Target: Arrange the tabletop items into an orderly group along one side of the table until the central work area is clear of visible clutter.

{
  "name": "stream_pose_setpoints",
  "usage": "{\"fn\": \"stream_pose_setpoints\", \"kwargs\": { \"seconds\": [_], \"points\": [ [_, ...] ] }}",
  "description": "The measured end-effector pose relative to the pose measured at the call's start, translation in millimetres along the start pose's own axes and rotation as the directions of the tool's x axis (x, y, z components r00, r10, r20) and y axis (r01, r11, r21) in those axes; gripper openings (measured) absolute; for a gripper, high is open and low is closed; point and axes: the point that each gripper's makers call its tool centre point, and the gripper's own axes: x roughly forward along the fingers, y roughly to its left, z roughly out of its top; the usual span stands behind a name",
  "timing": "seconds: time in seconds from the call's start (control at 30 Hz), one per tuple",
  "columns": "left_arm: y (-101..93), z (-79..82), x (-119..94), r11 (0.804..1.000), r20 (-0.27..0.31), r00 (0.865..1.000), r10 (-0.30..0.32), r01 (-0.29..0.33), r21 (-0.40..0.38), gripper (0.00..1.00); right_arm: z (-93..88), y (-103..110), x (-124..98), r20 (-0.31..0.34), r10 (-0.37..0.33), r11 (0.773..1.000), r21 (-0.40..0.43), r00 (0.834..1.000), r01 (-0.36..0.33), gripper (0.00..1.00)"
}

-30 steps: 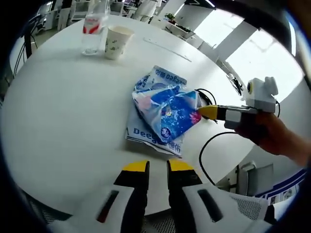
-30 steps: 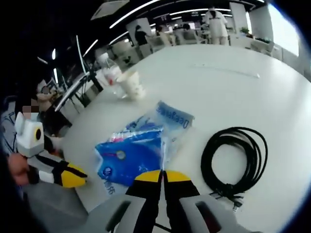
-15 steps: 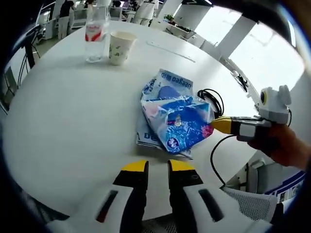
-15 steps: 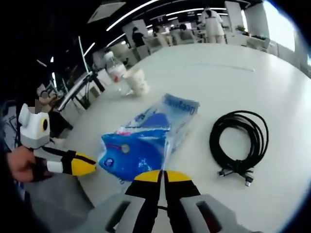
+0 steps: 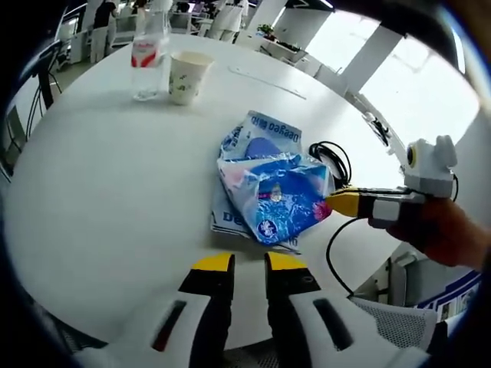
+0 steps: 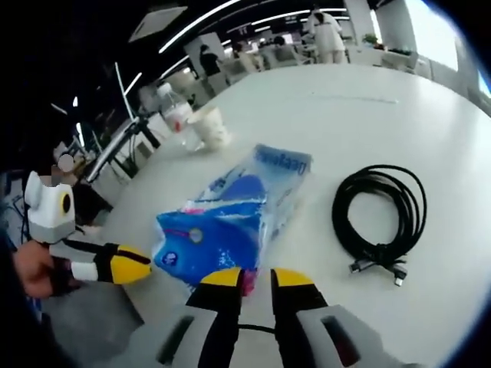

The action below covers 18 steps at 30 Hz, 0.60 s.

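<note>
Right gripper: yellow-tipped jaws slightly parted, gripping nothing; crumpled blue-and-white plastic bag lies just past the tips, on the round white table. Left gripper: narrow gap between jaws, empty, short of the bag. Coiled black cable beside the bag near table edge. Clear plastic bottle and paper cup at far rim; broad bare surface between.
</note>
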Motion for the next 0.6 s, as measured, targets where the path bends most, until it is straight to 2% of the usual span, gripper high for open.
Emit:
{"fn": "stream_pose_setpoints", "kwargs": {
  "seconds": [0.13, 0.23, 0.37, 0.6],
  "points": [
    [0.2, 1.5, -1, 1.000, 0.006, 1.000, -0.004, 0.004, -0.006, 0.13, -1.2, 0, 3, -0.005, 0.006, 1.000, 0.027, 1.000, -0.006, 0.11],
    [0.8, 1.7, -1, 1.000, 0.009, 1.000, -0.007, 0.007, -0.016, 0.13, 3.1, 1, 3, 0.006, -0.001, 1.000, 0.018, 1.000, 0.001, 0.00],
    [1.7, 1.6, -2, 1.000, 0.012, 1.000, -0.006, 0.006, -0.024, 0.12, 9.9, 0, 1, 0.014, -0.002, 0.999, 0.036, 1.000, 0.002, 0.00],
    [0.6, -0.1, -2, 1.000, 0.011, 1.000, -0.010, 0.010, -0.028, 0.13, 32.0, -12, -8, 0.076, -0.008, 0.996, 0.084, 0.997, 0.001, 0.00]
  ]
}}
